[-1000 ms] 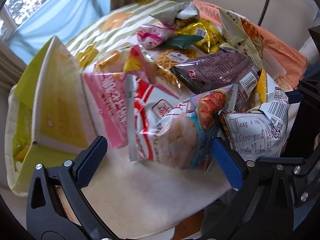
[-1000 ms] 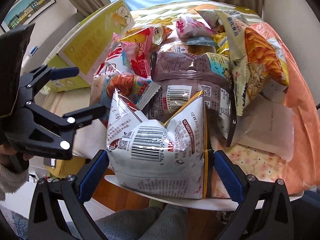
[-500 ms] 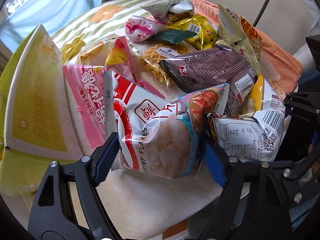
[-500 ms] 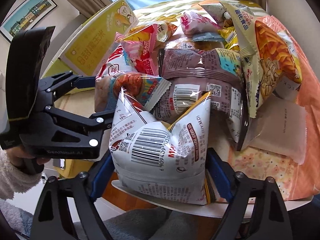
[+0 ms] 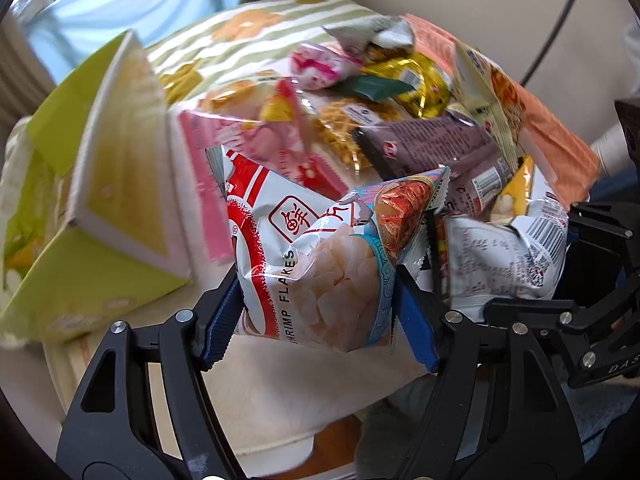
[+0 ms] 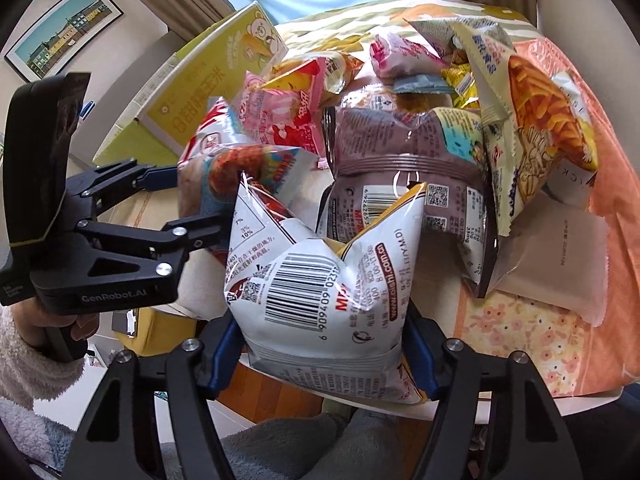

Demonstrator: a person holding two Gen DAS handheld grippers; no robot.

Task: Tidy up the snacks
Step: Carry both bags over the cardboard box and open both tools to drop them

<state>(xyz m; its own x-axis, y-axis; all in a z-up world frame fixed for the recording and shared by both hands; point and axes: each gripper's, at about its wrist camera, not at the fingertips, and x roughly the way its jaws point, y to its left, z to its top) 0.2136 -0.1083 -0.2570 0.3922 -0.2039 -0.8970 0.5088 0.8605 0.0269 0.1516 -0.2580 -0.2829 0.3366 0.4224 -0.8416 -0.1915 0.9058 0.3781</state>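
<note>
My left gripper (image 5: 320,312) is shut on a red and white shrimp flakes bag (image 5: 316,264) and holds it a little above the table's near edge. My right gripper (image 6: 320,348) is shut on a white bag with a barcode (image 6: 320,280), back side facing me; this bag also shows in the left wrist view (image 5: 500,264). The left gripper also shows in the right wrist view (image 6: 184,208), squeezing the shrimp flakes bag (image 6: 240,176). A pile of snack bags lies behind: a purple bag (image 6: 404,160), a pink bag (image 6: 280,120), a fries bag (image 6: 532,100).
A yellow-green cardboard box (image 5: 100,184) stands open at the left of the pile; it also shows in the right wrist view (image 6: 208,92). The table wears a patterned cloth (image 6: 520,332). A flat beige packet (image 6: 560,256) lies at the right. My legs are below the table edge.
My left gripper moved in around the shrimp flakes bag, closed on it and lifted it. My right gripper closed tighter on the white barcode bag.
</note>
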